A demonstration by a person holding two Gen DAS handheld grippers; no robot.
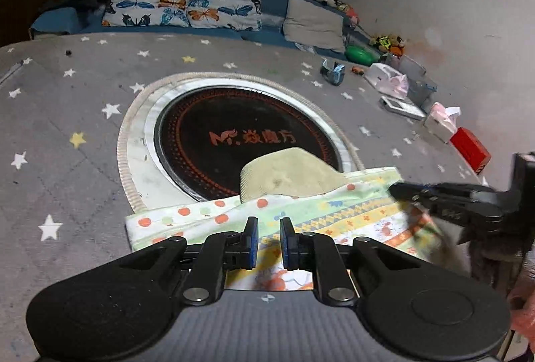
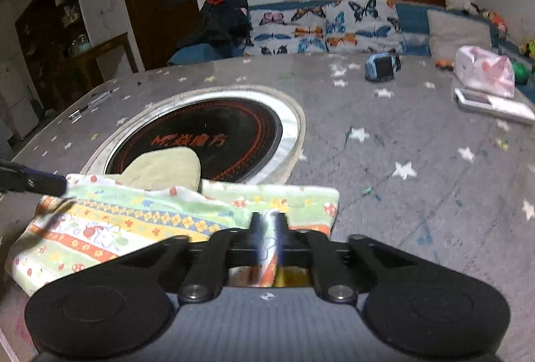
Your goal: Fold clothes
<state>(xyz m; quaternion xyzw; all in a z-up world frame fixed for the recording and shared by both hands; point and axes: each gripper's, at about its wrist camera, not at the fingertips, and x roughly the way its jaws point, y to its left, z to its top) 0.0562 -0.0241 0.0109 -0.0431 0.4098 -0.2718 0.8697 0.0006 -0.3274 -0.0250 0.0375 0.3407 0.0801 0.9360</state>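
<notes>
My right gripper (image 2: 267, 221) is pinched on a raised fold of the patterned cloth (image 2: 140, 221) spread ahead and leftward, while my left gripper (image 1: 268, 226) hangs slightly parted over its near edge, gripping nothing.

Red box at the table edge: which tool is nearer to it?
Right. The right tool sits at the cloth's corner just short of the red box; the left tool is farther back over the cloth.

My right tongs (image 2: 267, 230) hide the patterned cloth (image 2: 140, 221) where they meet it, and motion blurs that fold. My left tongs (image 1: 266, 240) cover the cloth's near edge. Far clutter is too small to identify.
</notes>
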